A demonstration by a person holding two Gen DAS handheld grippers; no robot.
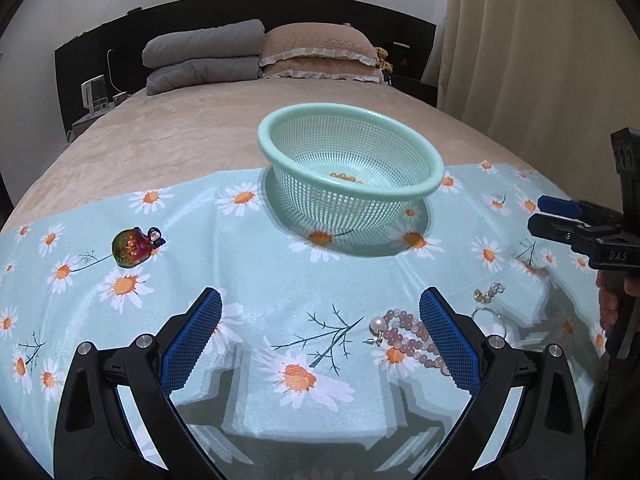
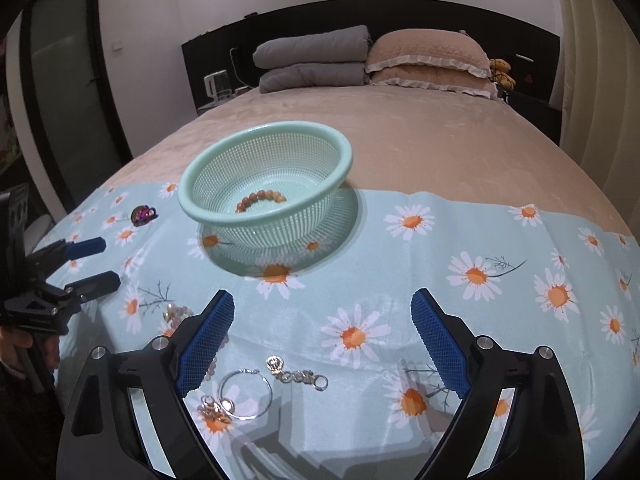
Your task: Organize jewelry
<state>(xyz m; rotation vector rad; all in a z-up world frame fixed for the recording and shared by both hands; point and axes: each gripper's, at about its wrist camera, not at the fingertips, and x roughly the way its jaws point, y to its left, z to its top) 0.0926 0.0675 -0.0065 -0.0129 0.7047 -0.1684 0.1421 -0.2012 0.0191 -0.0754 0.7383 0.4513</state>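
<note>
A mint mesh basket (image 1: 320,208) (image 2: 272,232) stands on a daisy-print cloth (image 1: 240,248) (image 2: 400,248) with an orange bead bracelet (image 2: 260,198) (image 1: 344,177) inside. My left gripper (image 1: 320,296) (image 2: 112,262) is open above the cloth. A pink bead bracelet (image 1: 408,340) and a pearl earring (image 1: 378,326) lie just inside its right finger. My right gripper (image 2: 323,294) (image 1: 535,214) is open and empty. Below it lie a silver hoop (image 2: 245,394), a charm chain (image 2: 296,374) and a cluster of small rings (image 2: 214,406).
An iridescent ornament (image 1: 130,248) (image 2: 143,215) sits on the cloth's left side. The cloth covers the foot of a beige bed (image 1: 200,132), which has a folded grey quilt (image 1: 200,60) and pillows (image 1: 320,52) at the headboard. Curtains (image 1: 540,60) hang at the right.
</note>
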